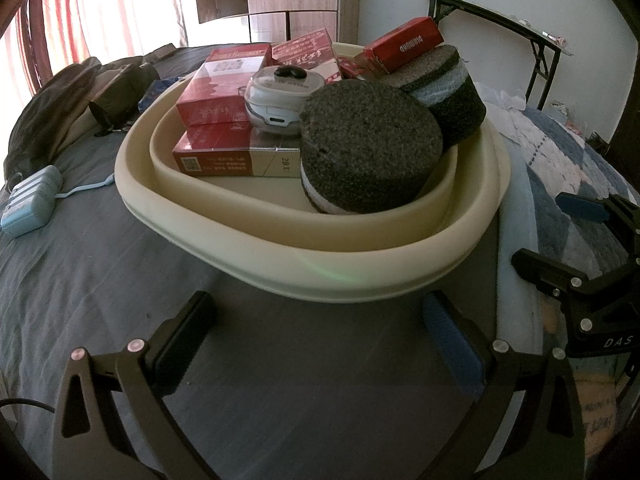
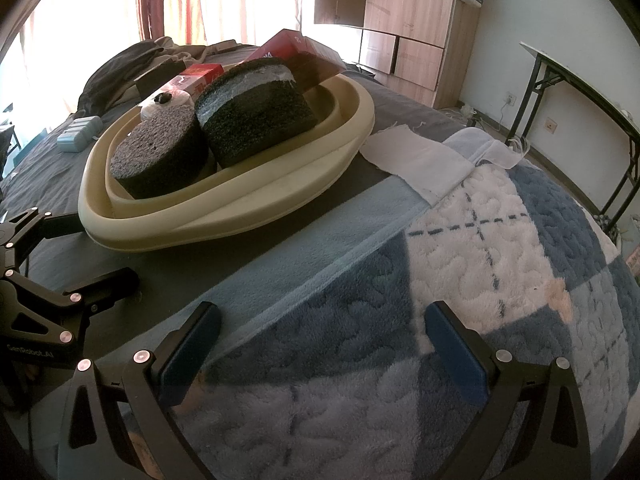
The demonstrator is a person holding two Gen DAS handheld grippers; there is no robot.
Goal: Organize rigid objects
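A cream basin (image 1: 280,256) (image 2: 240,220) sits on the grey bed sheet. It holds two dark foam discs (image 1: 368,144) (image 1: 448,84), several red boxes (image 1: 220,84) and a white earbud case (image 1: 280,92). In the right wrist view the discs (image 2: 160,152) (image 2: 260,116) fill the front of the basin, with a red box (image 2: 296,52) propped behind them. My left gripper (image 1: 316,320) (image 2: 92,248) is open and holds nothing, just short of the basin's near rim. Over the blue blanket to the basin's right, my right gripper (image 2: 320,312) (image 1: 556,236) is also open with nothing in it.
A light blue case (image 1: 30,204) (image 2: 78,132) lies on the sheet left of the basin. Dark clothes (image 1: 80,96) are heaped behind it. A white cloth (image 2: 416,156) and a checked blanket (image 2: 480,240) lie to the right. A folding table (image 2: 580,92) stands by the wall.
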